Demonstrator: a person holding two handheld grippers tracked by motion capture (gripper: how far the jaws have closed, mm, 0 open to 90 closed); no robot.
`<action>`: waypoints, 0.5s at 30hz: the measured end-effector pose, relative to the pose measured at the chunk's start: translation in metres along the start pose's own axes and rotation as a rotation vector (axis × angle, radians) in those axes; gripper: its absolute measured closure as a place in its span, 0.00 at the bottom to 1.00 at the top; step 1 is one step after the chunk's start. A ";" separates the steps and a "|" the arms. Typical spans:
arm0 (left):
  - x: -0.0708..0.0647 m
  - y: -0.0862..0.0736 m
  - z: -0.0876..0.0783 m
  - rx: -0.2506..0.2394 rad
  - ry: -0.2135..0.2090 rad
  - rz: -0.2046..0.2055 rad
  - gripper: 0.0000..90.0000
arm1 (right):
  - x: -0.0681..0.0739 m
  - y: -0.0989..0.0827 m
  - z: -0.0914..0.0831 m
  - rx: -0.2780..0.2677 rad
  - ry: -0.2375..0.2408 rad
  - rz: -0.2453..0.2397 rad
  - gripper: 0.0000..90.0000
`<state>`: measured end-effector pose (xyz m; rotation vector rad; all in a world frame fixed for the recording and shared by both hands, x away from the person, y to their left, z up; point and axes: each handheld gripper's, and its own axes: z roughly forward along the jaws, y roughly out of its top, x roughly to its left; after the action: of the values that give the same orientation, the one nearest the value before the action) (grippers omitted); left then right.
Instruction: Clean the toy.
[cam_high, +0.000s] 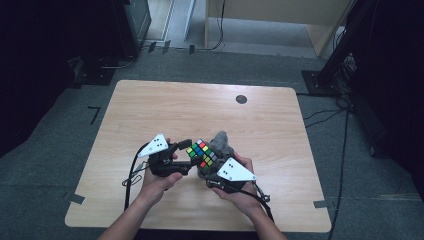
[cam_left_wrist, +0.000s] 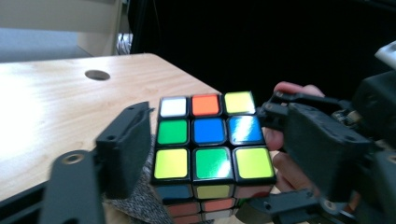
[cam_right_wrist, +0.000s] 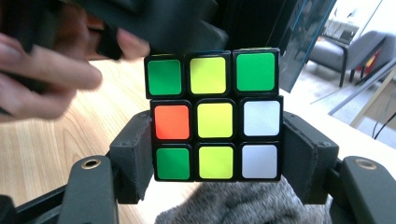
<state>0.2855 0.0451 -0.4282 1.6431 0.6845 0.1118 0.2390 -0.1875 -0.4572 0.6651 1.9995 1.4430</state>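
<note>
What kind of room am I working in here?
Probably a lab or recording studio: a light wooden table on grey carpet, black curtains at the sides, cables along the floor and tape marks.

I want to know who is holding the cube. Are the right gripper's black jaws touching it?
Touching. In the right gripper view, the right gripper presses both pads against the cube.

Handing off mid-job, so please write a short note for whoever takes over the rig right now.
Right gripper: shut on the puzzle cube, jaws clamping its lower two layers, above the grey cloth.
Left gripper: open; one jaw beside the cube's edge, not clamping.
Cube held just above the table, near its front.
Done: cube lifted and gripped.
Left: colours remain scrambled; the left gripper probably needs to re-grip the top layer for the next turn.
</note>
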 end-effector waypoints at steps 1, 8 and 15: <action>0.001 0.001 -0.002 -0.010 0.015 0.000 0.21 | -0.003 -0.001 0.000 0.009 0.002 0.011 0.38; 0.010 0.003 -0.013 -0.043 0.027 0.030 0.14 | -0.021 -0.003 -0.006 0.029 -0.012 0.073 0.38; 0.016 -0.007 -0.013 -0.007 0.111 0.138 0.11 | -0.042 0.001 -0.019 0.006 0.004 0.167 0.38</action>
<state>0.2907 0.0643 -0.4366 1.6859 0.6529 0.3063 0.2555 -0.2290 -0.4441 0.8499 1.9914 1.5347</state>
